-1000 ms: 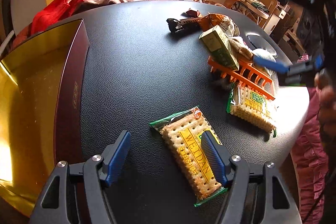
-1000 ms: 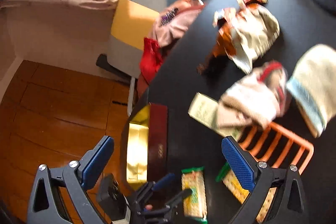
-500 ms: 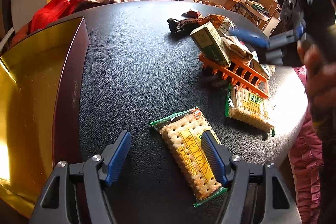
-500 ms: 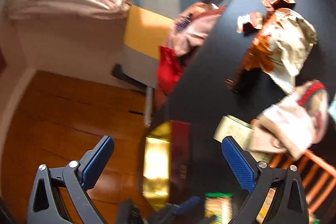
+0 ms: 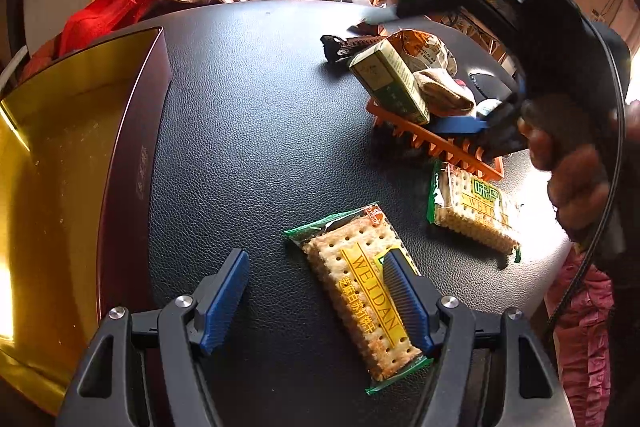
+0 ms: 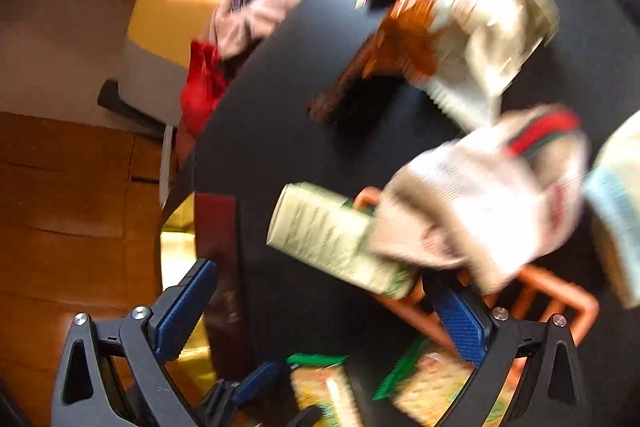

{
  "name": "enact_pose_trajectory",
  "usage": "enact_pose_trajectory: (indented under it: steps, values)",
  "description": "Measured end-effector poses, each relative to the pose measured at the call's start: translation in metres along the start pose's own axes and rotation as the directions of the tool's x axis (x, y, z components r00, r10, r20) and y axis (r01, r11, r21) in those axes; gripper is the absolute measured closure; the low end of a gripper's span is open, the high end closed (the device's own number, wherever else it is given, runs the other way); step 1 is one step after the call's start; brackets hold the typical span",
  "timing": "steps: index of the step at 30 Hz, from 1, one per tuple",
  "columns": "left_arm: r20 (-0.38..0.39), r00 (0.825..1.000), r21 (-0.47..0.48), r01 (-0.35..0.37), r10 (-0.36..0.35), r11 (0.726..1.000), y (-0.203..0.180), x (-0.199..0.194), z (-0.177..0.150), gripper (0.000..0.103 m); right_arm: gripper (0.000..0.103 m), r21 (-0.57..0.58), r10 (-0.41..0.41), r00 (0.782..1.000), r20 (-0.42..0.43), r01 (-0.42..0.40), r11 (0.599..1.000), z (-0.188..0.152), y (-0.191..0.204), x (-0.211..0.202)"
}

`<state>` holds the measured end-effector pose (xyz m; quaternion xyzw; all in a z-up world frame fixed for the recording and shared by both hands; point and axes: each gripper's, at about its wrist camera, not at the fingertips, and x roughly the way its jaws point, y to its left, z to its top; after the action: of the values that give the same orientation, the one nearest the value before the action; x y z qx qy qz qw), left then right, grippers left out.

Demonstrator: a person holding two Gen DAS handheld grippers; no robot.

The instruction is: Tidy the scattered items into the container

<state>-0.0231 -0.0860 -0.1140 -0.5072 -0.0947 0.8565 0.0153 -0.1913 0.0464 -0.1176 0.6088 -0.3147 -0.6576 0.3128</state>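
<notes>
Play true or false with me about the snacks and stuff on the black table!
1. The gold-lined box already has cracker packs in it. False: none can be seen in the part that shows, and both packs lie on the black table.
2. The left gripper has its jaws open, with one finger over the nearer cracker pack. True.
3. The green carton leans on the orange rack. True.
4. The right gripper is squeezing a sock. False: its jaws are open and hold nothing.
5. The second cracker pack lies beside the orange rack. True.
</notes>
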Motion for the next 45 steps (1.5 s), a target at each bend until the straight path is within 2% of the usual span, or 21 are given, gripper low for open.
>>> enact_pose_trajectory:
  steps: [1,2,3,6,8,9,11,14,16,19,22,24,26,30,33,36,37,42,45]
  values:
    - [0.0,1.0,0.001,0.001,-0.001,1.0,0.0,0.0,0.0,0.031,0.0,0.024,0.136,0.99,0.04,-0.137,0.99,0.001,-0.001,-0.003]
    - [0.0,1.0,0.002,0.003,-0.003,1.0,0.0,0.0,0.0,0.031,0.0,0.041,0.277,0.957,0.089,-0.281,0.959,0.001,-0.002,-0.006]
    - [0.0,1.0,0.002,0.004,-0.004,1.0,0.0,0.0,0.0,0.031,0.0,0.038,0.339,0.929,0.148,-0.347,0.937,0.001,-0.003,-0.014]
    - [0.001,1.0,0.004,0.01,-0.01,1.0,0.0,0.0,0.0,0.031,0.0,-0.016,0.318,0.926,0.203,-0.322,0.947,0.001,0.001,-0.029]
    - [0.0,1.0,0.003,0.014,-0.014,1.0,0.0,-0.001,-0.001,0.031,0.0,-0.08,0.179,0.968,0.177,-0.167,0.983,-0.004,0.005,-0.03]
    - [0.0,1.0,0.0,0.015,-0.015,1.0,0.0,-0.001,-0.001,0.031,0.0,-0.115,0.099,0.981,0.164,-0.08,0.99,-0.006,0.007,-0.03]
    - [0.002,1.0,0.0,0.017,-0.017,1.0,0.0,-0.001,-0.001,0.031,0.0,-0.154,0.021,0.993,0.114,-0.003,0.988,-0.012,-0.004,-0.036]
    - [0.0,1.0,-0.003,0.017,-0.017,1.0,-0.001,-0.002,-0.003,0.031,0.0,-0.177,-0.073,0.993,0.094,0.089,0.98,-0.027,-0.03,-0.055]
    - [-0.002,1.0,-0.002,0.017,-0.017,1.0,-0.002,-0.003,-0.005,0.031,0.0,-0.173,-0.098,0.991,0.094,0.113,0.979,-0.037,-0.049,-0.071]
    - [-0.003,1.0,-0.01,0.02,-0.02,1.0,-0.002,-0.004,-0.008,0.031,0.0,-0.151,-0.193,0.971,0.139,0.214,0.965,-0.04,-0.073,-0.088]
    - [-0.007,1.0,-0.02,0.023,-0.023,1.0,-0.001,-0.005,-0.009,0.031,0.0,-0.128,-0.19,0.967,0.172,0.213,0.969,-0.042,-0.089,-0.117]
    - [-0.007,1.0,-0.017,0.017,-0.017,1.0,-0.002,-0.005,-0.009,0.031,0.0,-0.144,-0.176,0.963,0.205,0.208,0.967,-0.05,-0.083,-0.131]
    - [-0.003,1.0,-0.007,0.007,-0.007,1.0,-0.004,-0.004,-0.008,0.031,0.0,-0.203,-0.144,0.969,0.199,0.185,0.962,-0.061,-0.071,-0.141]
    - [-0.001,1.0,0.003,-0.011,0.011,1.0,-0.007,-0.003,-0.008,0.031,0.0,-0.291,-0.096,0.99,0.103,0.123,0.949,-0.088,-0.039,-0.109]
    - [0.002,1.0,0.006,-0.022,0.022,1.0,-0.007,-0.004,-0.009,0.029,0.0,-0.291,-0.066,0.997,0.034,0.073,0.954,-0.107,-0.037,-0.081]
    - [0.002,1.0,0.012,-0.028,0.028,1.0,-0.008,-0.005,-0.009,0.029,0.0,-0.277,-0.038,0.995,0.096,0.063,0.959,-0.114,-0.039,-0.07]
    - [0.002,1.0,0.013,-0.028,0.028,1.0,-0.007,-0.005,-0.009,0.029,0.0,-0.269,-0.007,0.994,0.107,0.036,0.963,-0.113,-0.036,-0.069]
    - [-0.001,1.0,0.007,-0.031,0.031,0.999,-0.007,-0.006,-0.009,0.027,0.0,-0.245,0.091,0.992,0.091,-0.066,0.967,-0.098,-0.022,-0.044]
    - [-0.002,1.0,0.005,-0.029,0.029,1.0,-0.006,-0.006,-0.009,0.027,0.0,-0.237,0.051,0.995,0.089,-0.029,0.971,-0.094,-0.019,-0.028]
